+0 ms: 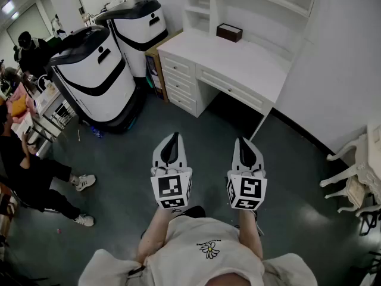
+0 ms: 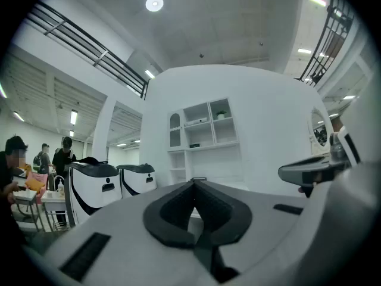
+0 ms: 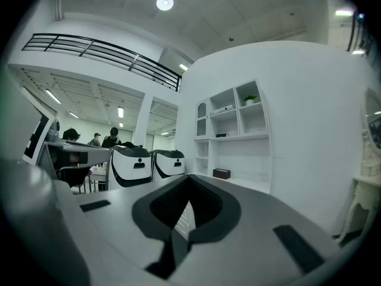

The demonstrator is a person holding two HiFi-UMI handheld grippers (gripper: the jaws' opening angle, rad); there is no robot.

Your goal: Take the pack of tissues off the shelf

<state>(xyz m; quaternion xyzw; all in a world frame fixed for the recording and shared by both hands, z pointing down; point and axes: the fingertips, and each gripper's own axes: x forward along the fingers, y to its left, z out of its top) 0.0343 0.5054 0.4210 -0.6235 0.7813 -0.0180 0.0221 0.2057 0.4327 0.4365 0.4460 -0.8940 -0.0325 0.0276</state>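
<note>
The pack of tissues is not showing clearly. Small items are sitting in the shelf unit (image 3: 236, 119) above the desk (image 1: 238, 58), and a dark box (image 1: 229, 32) is sitting on the desktop. The left gripper (image 1: 174, 137) and right gripper (image 1: 243, 142) are hovering well short of it, jaws pressed together and gripping nothing.

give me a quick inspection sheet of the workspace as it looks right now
surface: white desk, mostly bare, beyond the dark floor
job's things: shelf unit above the desk holds small items, too small to identify
clutter: dark box on the desk; small plant on the top shelf
grippers: left gripper and right gripper both shut and empty, held over the floor short of the desk
cables: nothing seen
surroundings: two white-and-black machines left of the desk, people at far left, white chair at right
</note>
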